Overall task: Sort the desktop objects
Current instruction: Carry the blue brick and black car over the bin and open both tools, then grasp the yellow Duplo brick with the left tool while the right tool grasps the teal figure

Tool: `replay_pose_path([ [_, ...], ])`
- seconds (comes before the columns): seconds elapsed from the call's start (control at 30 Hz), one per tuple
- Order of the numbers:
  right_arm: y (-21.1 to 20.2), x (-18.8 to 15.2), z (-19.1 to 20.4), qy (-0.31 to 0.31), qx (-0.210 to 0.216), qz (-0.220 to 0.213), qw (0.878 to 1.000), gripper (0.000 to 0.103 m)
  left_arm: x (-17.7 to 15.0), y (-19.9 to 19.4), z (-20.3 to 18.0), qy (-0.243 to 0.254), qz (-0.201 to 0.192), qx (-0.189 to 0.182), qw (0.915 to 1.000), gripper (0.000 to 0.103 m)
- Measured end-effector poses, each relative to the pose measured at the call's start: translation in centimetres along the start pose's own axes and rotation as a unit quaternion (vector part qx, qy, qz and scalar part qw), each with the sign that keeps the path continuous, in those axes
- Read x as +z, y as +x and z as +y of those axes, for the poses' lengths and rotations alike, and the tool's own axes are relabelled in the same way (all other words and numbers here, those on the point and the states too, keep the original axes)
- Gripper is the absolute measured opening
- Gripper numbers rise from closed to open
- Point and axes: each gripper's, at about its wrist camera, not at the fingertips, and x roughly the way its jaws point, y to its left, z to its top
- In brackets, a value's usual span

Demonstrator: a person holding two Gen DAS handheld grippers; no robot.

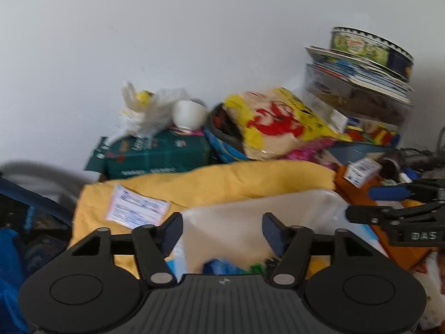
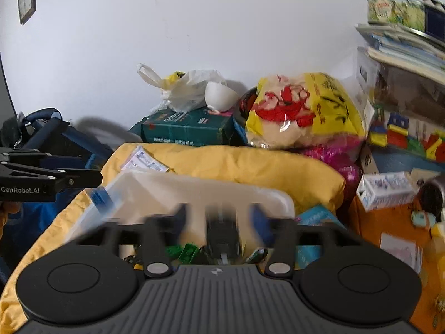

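bin (image 1: 278, 208): up front, resting on the cushion (image 1: 222, 181)
paper slip (image 1: 136, 210): on the cushion, left of the bin
box (image 1: 158, 156): behind the cushion, by the wall
plastic bag (image 1: 144, 111) + cup (image 1: 189, 114): on top of that box
snack bag (image 1: 281, 122): right of the cup
round tin (image 1: 370, 47): far right, topping a stack of books (image 1: 361, 75)

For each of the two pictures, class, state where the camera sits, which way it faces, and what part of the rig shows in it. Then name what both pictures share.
Left wrist view: sits on the left gripper, faces the cluttered pile against the white wall; its own open fingers show, plus the right gripper entering at right.
Right wrist view: sits on the right gripper, faces the same pile; its blurred, open fingers show, plus the left gripper at left.
Shared: yellow cloth, green box, yellow snack bag.
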Motion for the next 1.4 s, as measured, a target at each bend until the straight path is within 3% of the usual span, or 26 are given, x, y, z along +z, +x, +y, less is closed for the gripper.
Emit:
replay_pose_path([
  [0.23,-1.7,-1.7,0.9,-0.014,0.013,-0.015,1.0,0.067,-3.2,-1.5,0.6,0.01,0.005,-0.005,0.9999,0.067],
  [0.4,-3.8,-6.8,3.0,-0.022,0.042,-0.012,0.999,0.063,-9.2,-3.5,-0.2,0.018,0.03,-0.024,0.9991,0.067],
  [0.6,-2.9,-15.5,6.2,-0.055,0.06,0.067,0.994,0.061,-17.3,-3.1,-1.9,0.016,0.111,-0.05,0.9924,0.066],
  [0.7,-2.3,-17.2,6.7,-0.05,0.056,0.089,0.993,0.06,-19.5,-2.1,-2.7,0.014,0.136,-0.054,0.9891,0.065],
  [0.77,-2.2,-17.7,6.6,-0.039,0.059,0.099,0.993,0.06,-20.3,-1.4,-3.2,0.013,0.145,-0.058,0.9876,0.064],
  [1.03,-1.7,-18.0,7.3,-0.069,0.068,0.107,0.99,0.06,-21.5,0.1,-3.6,0.029,0.154,-0.057,0.9861,0.039],
  [1.23,-0.4,-18.4,8.7,-0.096,0.081,0.118,0.985,0.06,-21.8,-0.3,-3.5,0.041,0.146,-0.052,0.9871,0.039],
  [1.4,1.6,-18.5,9.7,-0.107,0.087,0.126,0.982,0.06,-21.4,-1.7,-2.4,0.022,0.141,-0.045,0.9887,0.039],
])
